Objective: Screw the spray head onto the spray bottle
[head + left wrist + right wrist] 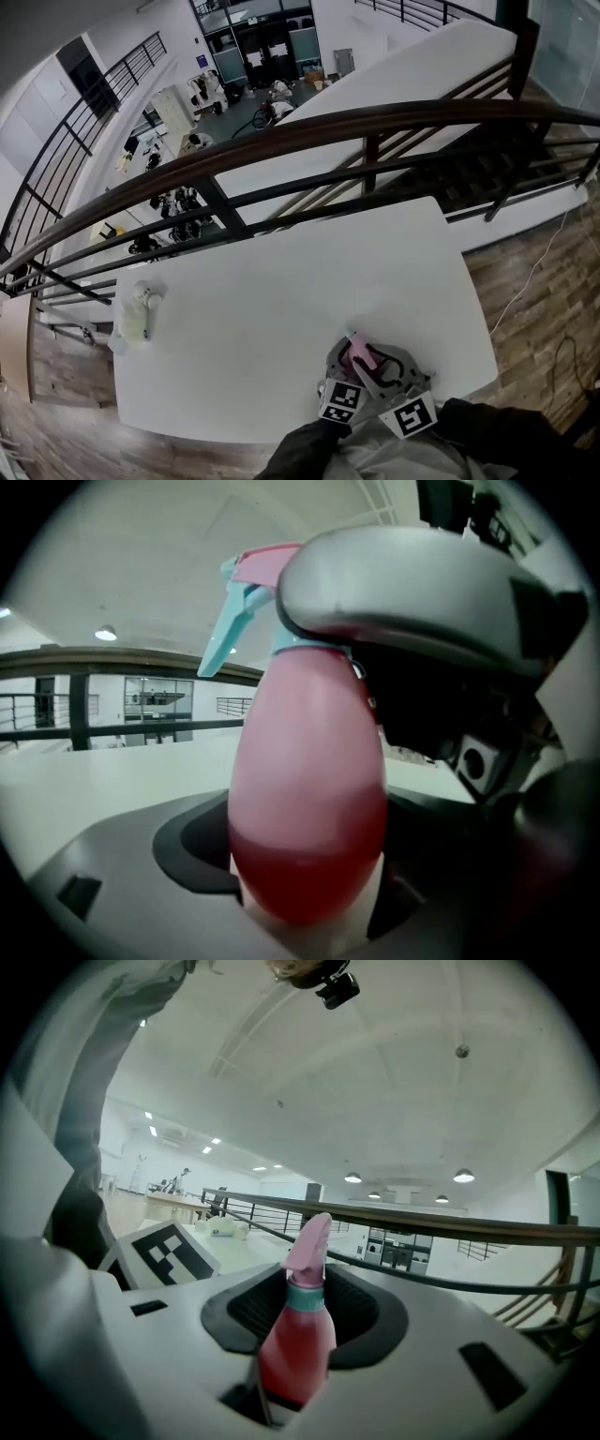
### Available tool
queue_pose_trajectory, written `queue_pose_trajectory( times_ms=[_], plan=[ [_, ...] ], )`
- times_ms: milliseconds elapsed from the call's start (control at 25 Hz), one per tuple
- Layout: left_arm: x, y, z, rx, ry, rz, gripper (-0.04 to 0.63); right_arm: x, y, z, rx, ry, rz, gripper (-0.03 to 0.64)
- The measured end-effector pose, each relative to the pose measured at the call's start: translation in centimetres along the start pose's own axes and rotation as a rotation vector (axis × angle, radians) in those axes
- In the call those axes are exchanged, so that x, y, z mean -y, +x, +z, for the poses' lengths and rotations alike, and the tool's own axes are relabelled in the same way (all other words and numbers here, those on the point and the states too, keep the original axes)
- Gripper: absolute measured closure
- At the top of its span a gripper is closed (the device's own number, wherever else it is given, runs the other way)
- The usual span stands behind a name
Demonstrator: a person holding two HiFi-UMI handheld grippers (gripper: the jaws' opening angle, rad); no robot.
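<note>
The spray bottle (307, 789) stood upright at the near edge of the white table (281, 281). Our left gripper (300, 864) had its jaws spread wide and clamped on the bottle's pink belly. The spray head (258, 574) already sat on the neck, and our right gripper (305, 1312) had its jaws drawn in round it, one lying over its top.

We judged the threading to be under way, though we could not tell how far. To do it well, we needed the left grip to hold the body steady and upright, so that only the head turned. The right had to turn about the bottle's own axis, bearing near the teal collar (305, 1296) rather than the trigger (220, 635), which would likely lever the head askew. Short turns with a regrip suited us better than one strained twist, stopping once the collar seated firm.
</note>
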State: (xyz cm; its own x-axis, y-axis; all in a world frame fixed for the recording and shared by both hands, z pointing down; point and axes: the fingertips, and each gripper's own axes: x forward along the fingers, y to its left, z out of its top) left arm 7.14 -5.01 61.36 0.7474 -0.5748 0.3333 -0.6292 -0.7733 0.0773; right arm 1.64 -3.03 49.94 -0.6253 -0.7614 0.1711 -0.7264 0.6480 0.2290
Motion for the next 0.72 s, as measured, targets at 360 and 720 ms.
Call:
queue_pose_trajectory(
  times_ms=[360, 720],
  plan=[
    [-1.6, -2.9, 0.9, 0.090, 0.045, -0.051, 0.163, 1.8, -1.7, -1.8, -0.036, -0.122, 0.131, 0.497],
    [-3.1, -5.3, -0.3, 0.107, -0.003, 0.030, 0.262, 3.2, -3.6, -7.0, -0.154, 0.045, -0.019, 0.500]
  ],
)
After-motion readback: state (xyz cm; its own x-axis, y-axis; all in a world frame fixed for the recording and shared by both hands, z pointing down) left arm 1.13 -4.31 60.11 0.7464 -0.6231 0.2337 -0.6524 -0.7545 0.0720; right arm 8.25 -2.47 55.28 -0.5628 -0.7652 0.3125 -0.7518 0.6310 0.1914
